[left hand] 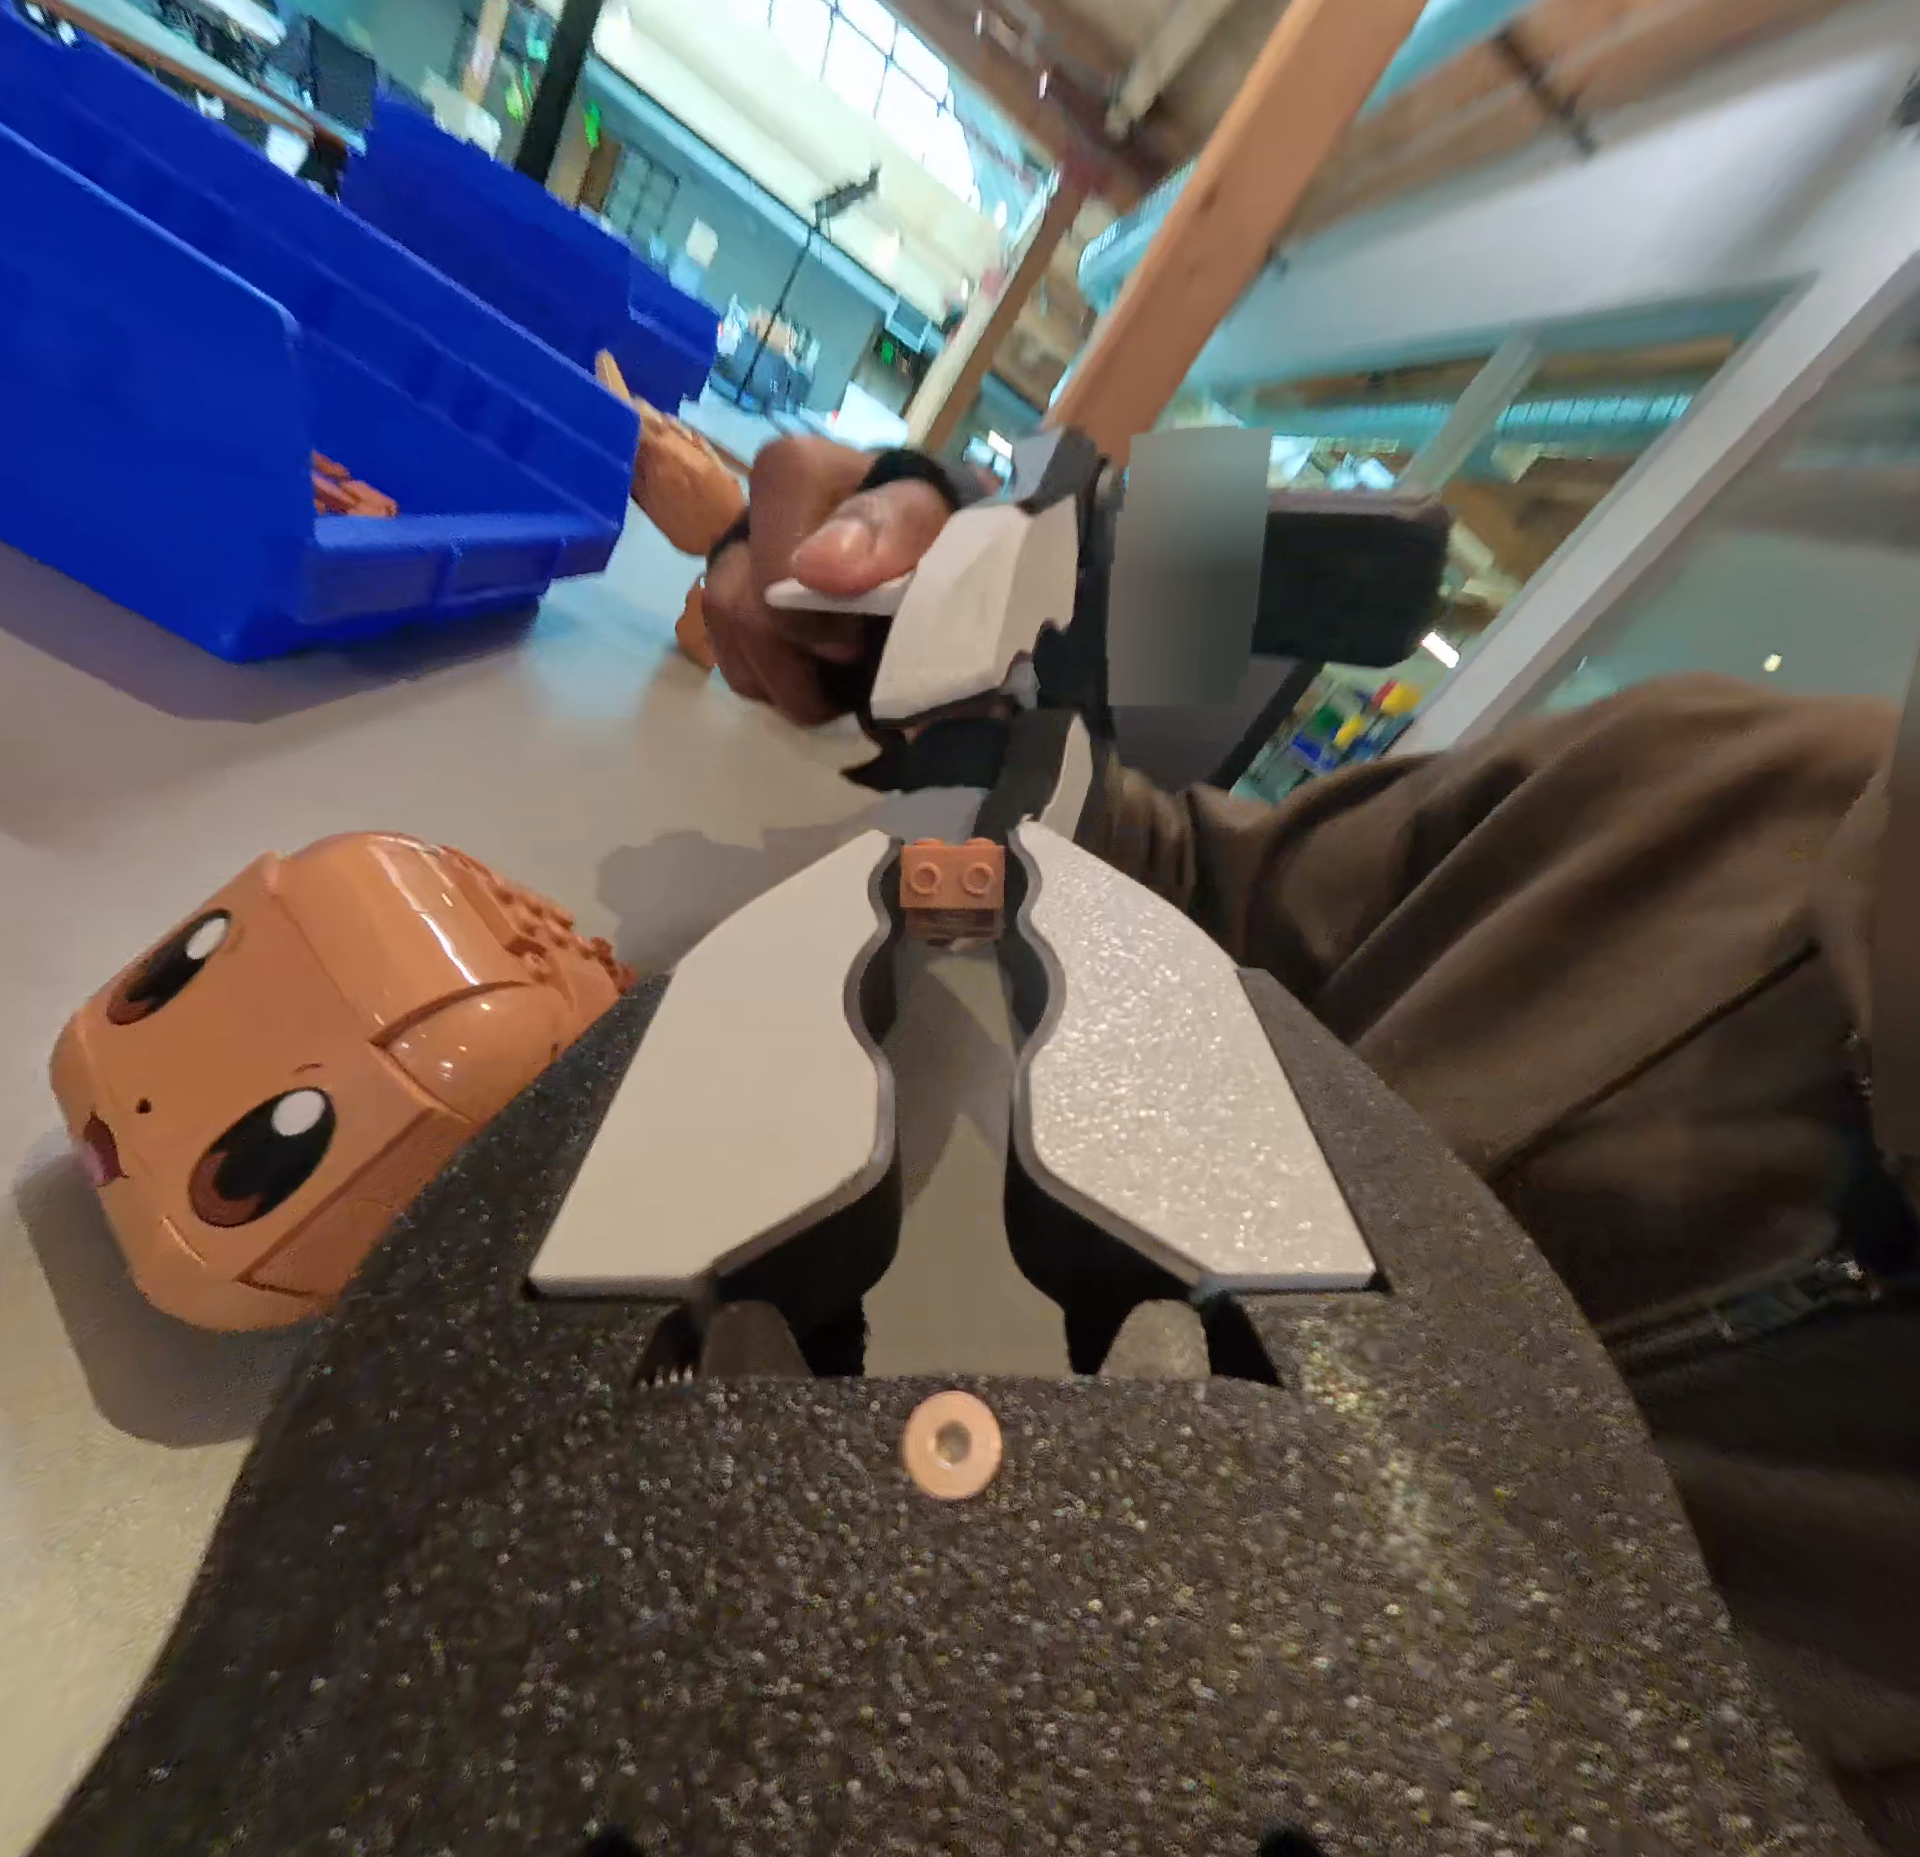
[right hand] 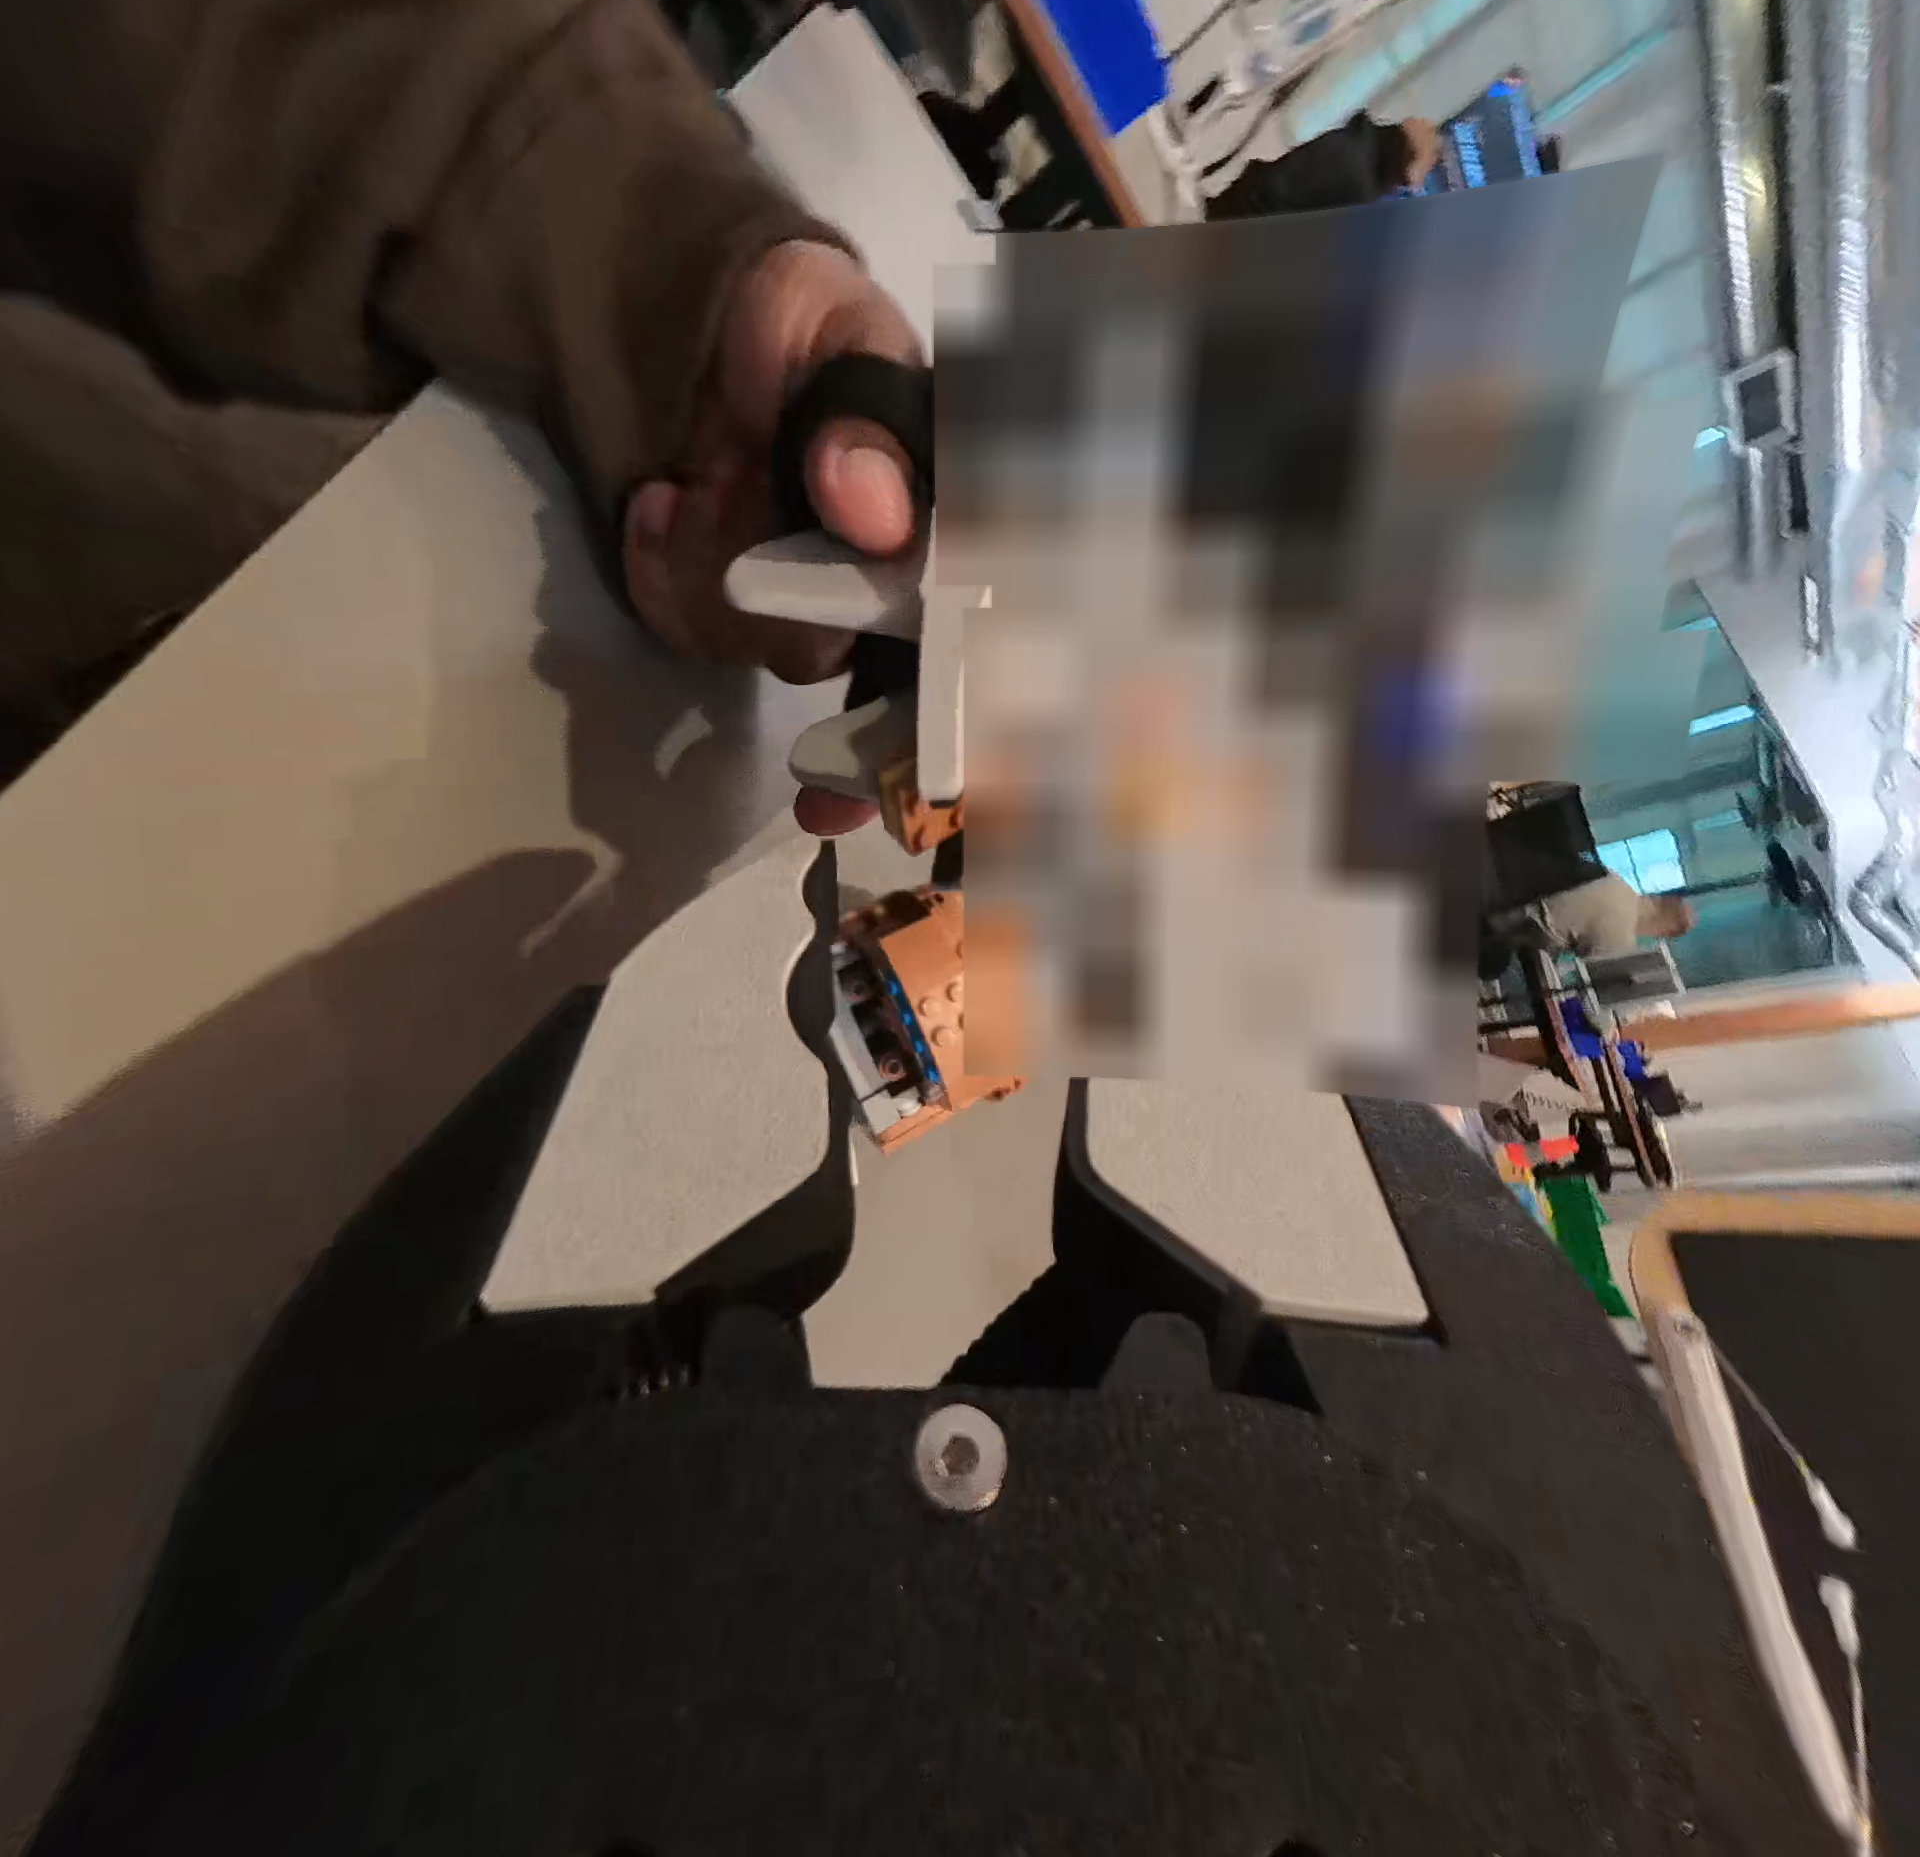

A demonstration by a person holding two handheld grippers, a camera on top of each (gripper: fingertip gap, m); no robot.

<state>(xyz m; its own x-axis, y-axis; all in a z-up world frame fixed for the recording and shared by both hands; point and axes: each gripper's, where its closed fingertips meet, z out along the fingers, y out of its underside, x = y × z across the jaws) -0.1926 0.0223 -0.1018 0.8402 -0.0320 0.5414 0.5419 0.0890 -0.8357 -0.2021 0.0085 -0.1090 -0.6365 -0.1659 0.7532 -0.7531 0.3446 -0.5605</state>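
Left tool is clamping a small tan brick at its tips, held above the bench. Right tool is gripping a tan brick assembly, facing it close by.

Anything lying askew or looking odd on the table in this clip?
Yes. In the left wrist view the brick-built toy head lies tipped on its side on the table, face turned sideways, apart from any body. The left gripper pinches a small brown brick. Nothing looks spilled or broken.
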